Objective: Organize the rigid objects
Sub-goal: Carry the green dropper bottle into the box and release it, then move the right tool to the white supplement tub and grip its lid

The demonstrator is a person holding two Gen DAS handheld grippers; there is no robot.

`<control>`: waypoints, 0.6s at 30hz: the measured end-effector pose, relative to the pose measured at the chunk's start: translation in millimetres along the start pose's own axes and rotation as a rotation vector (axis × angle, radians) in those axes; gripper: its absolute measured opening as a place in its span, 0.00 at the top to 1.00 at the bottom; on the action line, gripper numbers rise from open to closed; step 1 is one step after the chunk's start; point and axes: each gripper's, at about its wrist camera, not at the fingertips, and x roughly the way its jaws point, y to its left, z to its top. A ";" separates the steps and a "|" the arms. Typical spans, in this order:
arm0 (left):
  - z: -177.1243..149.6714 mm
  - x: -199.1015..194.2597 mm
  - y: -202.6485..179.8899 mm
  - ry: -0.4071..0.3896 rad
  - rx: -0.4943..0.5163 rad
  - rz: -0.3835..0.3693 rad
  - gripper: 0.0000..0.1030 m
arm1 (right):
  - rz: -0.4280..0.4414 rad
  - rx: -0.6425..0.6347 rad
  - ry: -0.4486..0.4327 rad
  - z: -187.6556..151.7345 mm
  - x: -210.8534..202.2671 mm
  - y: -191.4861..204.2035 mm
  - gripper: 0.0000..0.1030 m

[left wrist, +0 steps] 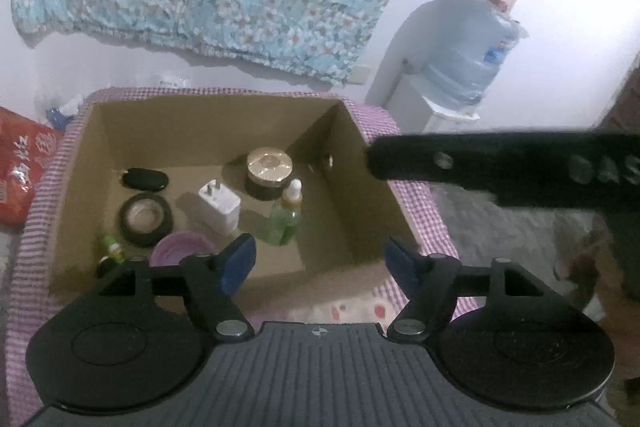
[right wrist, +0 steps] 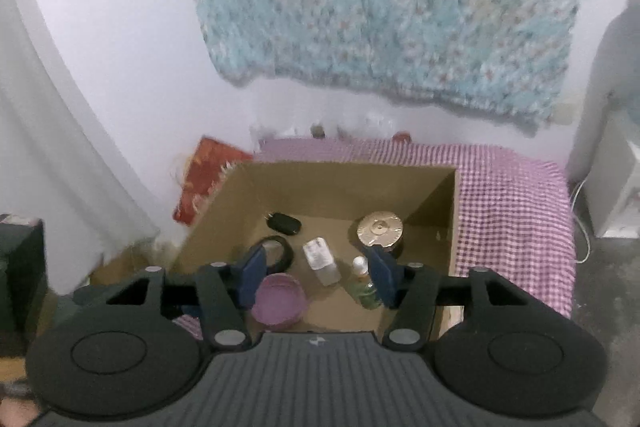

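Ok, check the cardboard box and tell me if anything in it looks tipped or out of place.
Nothing stands out. In the cardboard box, the white charger lies on its side, while the green dropper bottle and gold-lidded jar stand upright. No spill or damage shows.

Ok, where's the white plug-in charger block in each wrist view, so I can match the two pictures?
Left wrist view: the white charger block stands on the cardboard box floor, left of centre, prongs up, just above the left finger.
Right wrist view: the same block lies near the middle of the box floor, between the two fingers.
Shared landmark: the gold-lidded round jar sits up and to its right in both.
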 end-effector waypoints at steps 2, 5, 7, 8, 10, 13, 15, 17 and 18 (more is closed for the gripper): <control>-9.5 -18.2 0.5 -0.006 0.003 0.001 0.23 | -0.001 0.005 -0.013 -13.0 -20.8 12.7 0.40; -24.2 -41.4 1.3 -0.027 0.005 -0.002 0.17 | 0.012 0.014 -0.052 -29.9 -45.6 29.9 0.33; -33.0 -54.4 4.0 -0.041 -0.004 0.008 0.15 | 0.019 0.030 -0.077 -39.7 -57.4 38.2 0.31; -37.4 -60.6 6.1 -0.049 -0.009 0.016 0.13 | 0.023 0.042 -0.086 -45.1 -61.3 43.0 0.31; -46.3 -71.4 12.5 -0.070 -0.016 0.043 0.11 | 0.040 0.067 -0.094 -54.6 -65.0 51.7 0.31; -57.5 -82.8 24.4 -0.095 -0.032 0.091 0.08 | 0.069 0.101 -0.089 -65.1 -63.8 61.8 0.29; -65.4 -87.4 33.3 -0.099 -0.058 0.112 0.08 | 0.077 0.127 -0.080 -73.1 -61.4 68.2 0.29; -71.9 -89.4 42.4 -0.098 -0.078 0.126 0.08 | 0.093 0.165 -0.070 -78.6 -56.3 71.5 0.29; -74.2 -89.7 46.6 -0.096 -0.085 0.135 0.08 | 0.105 0.184 -0.064 -80.3 -53.0 72.4 0.29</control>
